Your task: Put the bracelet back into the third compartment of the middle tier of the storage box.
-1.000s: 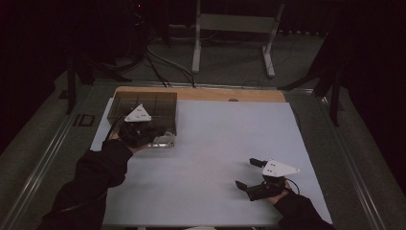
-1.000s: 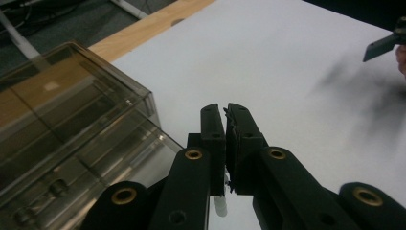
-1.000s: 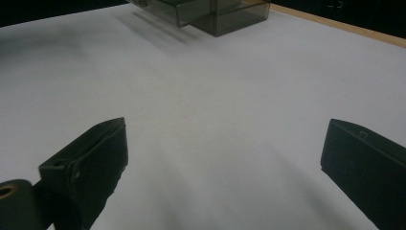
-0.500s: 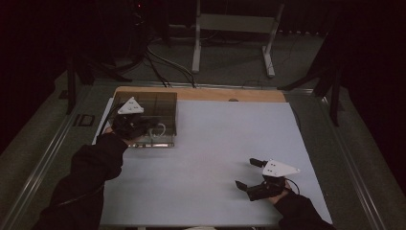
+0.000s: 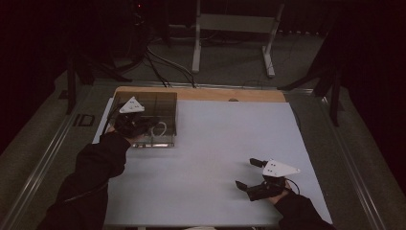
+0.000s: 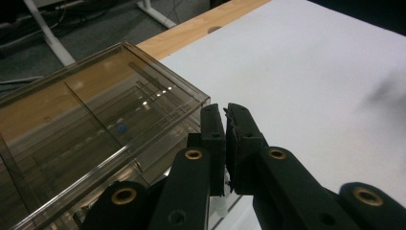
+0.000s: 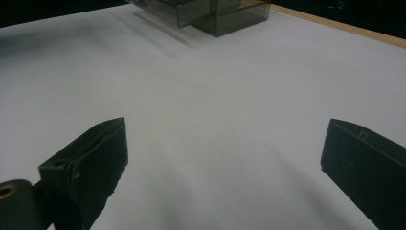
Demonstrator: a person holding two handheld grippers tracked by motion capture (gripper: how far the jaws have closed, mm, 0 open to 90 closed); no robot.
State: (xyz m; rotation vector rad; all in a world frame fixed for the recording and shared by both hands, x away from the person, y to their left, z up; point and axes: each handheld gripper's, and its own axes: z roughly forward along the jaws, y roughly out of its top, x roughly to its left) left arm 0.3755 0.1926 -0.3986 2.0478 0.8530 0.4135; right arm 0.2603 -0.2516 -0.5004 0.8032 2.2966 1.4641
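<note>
Resting on white matte sheet (image 5: 215, 158) | left tongs (image 6: 225, 132) together beside smoky clear box (image 6: 95, 124) | right tongs (image 7: 225, 158) apart

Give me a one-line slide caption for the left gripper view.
Left gripper, fingers shut, beside the corner of the smoked clear plastic box on the white table.

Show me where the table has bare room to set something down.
The white mat is bare between the smoky clear box at the far left and the right gripper near the front right; the far right corner beside the wooden edge is free too. It is crowded only at the box, where the left gripper sits shut.
</note>
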